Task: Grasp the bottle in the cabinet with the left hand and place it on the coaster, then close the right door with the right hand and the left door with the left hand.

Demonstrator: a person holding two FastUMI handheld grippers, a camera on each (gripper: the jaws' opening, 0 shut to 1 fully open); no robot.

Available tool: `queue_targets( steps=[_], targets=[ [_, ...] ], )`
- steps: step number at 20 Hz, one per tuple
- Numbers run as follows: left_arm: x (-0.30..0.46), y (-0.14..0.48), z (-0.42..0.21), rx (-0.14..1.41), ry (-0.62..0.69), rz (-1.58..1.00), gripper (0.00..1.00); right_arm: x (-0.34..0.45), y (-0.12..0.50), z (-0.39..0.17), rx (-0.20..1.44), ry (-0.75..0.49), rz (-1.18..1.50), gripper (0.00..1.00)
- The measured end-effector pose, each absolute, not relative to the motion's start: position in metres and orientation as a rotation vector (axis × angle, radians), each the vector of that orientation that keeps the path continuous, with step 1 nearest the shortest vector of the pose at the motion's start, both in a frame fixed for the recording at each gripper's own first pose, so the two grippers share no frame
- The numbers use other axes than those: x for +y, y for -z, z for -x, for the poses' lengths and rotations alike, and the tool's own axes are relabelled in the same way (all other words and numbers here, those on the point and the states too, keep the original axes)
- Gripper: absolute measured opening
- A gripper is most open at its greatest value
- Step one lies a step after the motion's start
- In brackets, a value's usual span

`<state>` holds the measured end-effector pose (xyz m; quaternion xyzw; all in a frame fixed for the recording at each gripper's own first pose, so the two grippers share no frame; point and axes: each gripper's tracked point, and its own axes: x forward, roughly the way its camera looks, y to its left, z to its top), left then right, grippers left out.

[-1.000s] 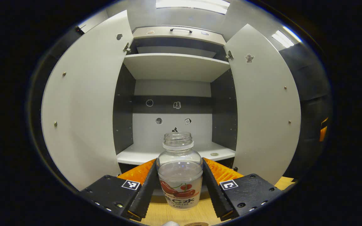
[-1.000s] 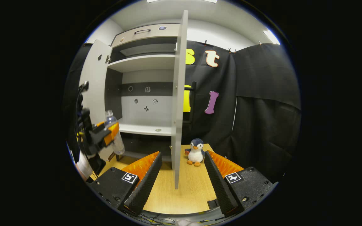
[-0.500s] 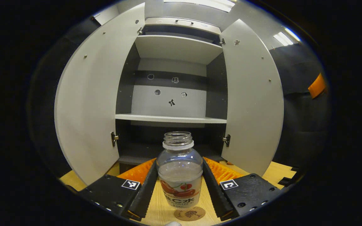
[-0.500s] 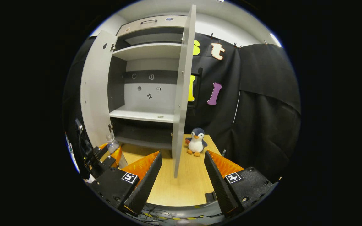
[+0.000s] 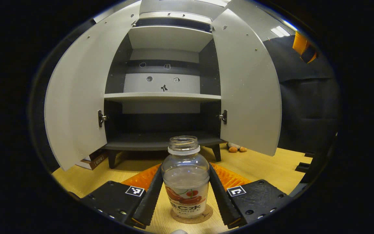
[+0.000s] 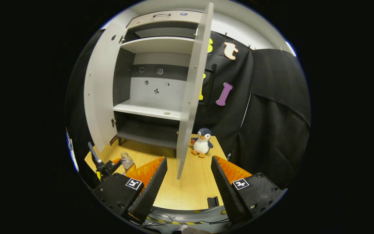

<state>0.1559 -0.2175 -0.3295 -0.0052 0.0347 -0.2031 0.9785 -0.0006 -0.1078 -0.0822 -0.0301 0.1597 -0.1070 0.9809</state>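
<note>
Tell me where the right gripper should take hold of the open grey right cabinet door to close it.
Take the right cabinet door by its free vertical edge, low down, right gripper approaching head-on. It stands edge-on before the open fingers, thin enough to straddle or push.

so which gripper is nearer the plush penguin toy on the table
Right. The right gripper faces the plush penguin toy across bare wooden table; the left gripper sits off left, past the open grey cabinet door.
</note>
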Motion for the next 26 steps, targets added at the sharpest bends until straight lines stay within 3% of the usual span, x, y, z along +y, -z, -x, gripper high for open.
queue_targets(
  steps=[9, 13, 16, 22, 26],
  targets=[
    [-0.216, 0.326, -0.160, 0.044, 0.424, 0.038, 0.81, -0.101, 0.079, -0.002, 0.324, 0.201, 0.061, 0.84],
    [-0.219, 0.313, -0.161, 0.030, 0.440, 0.020, 0.97, -0.100, 0.075, 0.002, 0.306, 0.203, 0.058, 0.83],
    [-0.224, 0.292, -0.158, 0.004, 0.456, 0.010, 0.97, -0.103, 0.070, 0.007, 0.289, 0.212, 0.041, 0.84],
    [-0.223, 0.211, -0.152, -0.034, 0.465, 0.014, 0.97, -0.104, 0.051, 0.018, 0.213, 0.220, -0.002, 0.84],
    [-0.205, 0.121, -0.139, -0.113, 0.478, 0.023, 0.96, -0.104, 0.034, 0.024, 0.134, 0.225, -0.028, 0.83]
  ],
)
